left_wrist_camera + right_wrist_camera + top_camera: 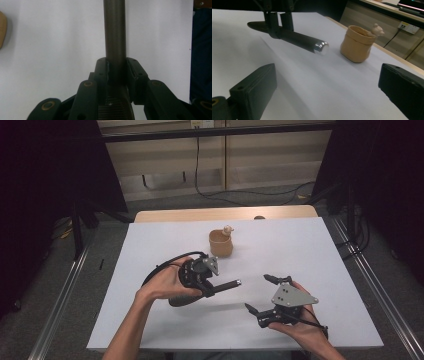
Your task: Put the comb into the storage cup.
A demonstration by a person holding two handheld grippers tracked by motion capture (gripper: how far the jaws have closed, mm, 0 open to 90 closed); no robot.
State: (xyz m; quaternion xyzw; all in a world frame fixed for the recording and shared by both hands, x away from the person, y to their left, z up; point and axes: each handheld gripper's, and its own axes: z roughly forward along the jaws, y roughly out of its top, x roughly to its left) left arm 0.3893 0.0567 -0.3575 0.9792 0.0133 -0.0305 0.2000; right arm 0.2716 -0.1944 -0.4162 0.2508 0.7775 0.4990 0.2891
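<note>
My left gripper [209, 289] is shut on the handle of a dark spoon [225, 285], which hangs a little above the white sheet [310, 250]. In the left gripper view, both jaws of the left gripper [116, 68] clamp the round handle [115, 30], which runs straight ahead. The right gripper view shows the spoon's silver handle end [321, 47] pointing toward a tan pot [357, 43] with a small figurine [377, 29] on its rim. The pot [221, 243] stands upright at the sheet's far middle. My right gripper [257, 292] is open at the front right, with nothing between its fingers.
The white sheet covers most of a wooden table [225, 213], whose bare edge shows at the back. Metal rails [372, 295] run along both sides on the floor. A cable [240, 194] lies on the floor beyond the table.
</note>
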